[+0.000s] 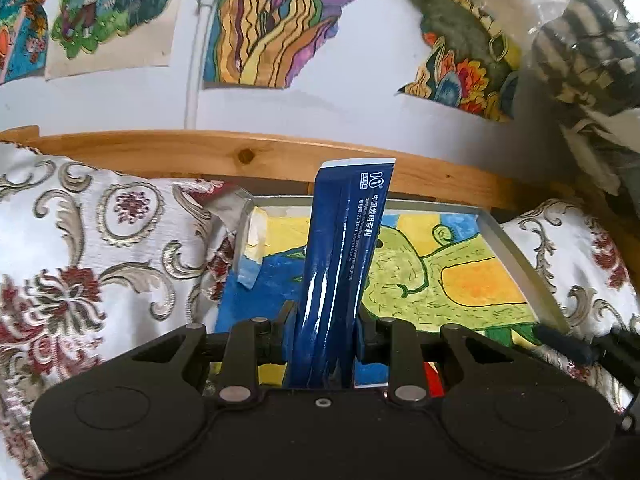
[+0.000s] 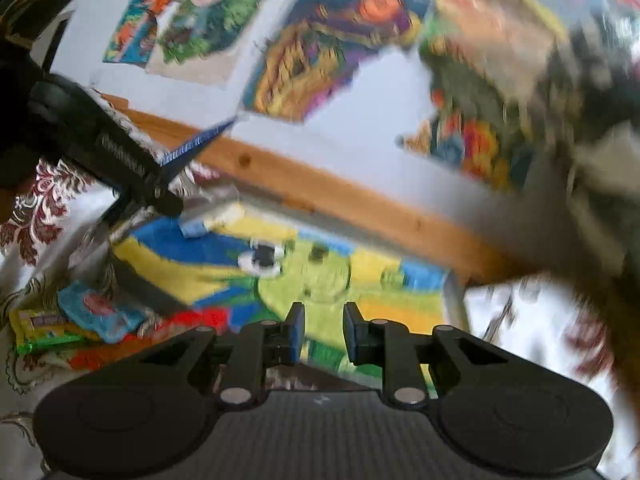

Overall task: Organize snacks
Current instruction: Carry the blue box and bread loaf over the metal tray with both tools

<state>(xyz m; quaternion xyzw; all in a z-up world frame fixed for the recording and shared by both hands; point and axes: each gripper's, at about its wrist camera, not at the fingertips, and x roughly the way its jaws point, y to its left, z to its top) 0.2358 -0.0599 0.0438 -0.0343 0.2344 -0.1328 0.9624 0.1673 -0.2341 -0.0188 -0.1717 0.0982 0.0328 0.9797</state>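
Two tools, left tool point(image 1: 325, 320) clamped on upright blue snack packet point(image 1: 344, 248) above painted tray point(image 1: 516, 248), right tool point(image 2: 323, 334) apart, empty, snack pile point(image 2: 80, 320) left.

Dark blue snack packet point(image 1: 340, 264), upright, above painted tray point(image 1: 516, 256).
Glossy, long and narrow, white top edge, white print down one side; other bright wrappers point(image 2: 76, 320) heaped just beside tray's left end.

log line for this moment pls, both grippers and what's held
left gripper: shut on blue snack packet, upright over painted tray | right gripper: open, nothing held | loose snacks: on cloth left of tray
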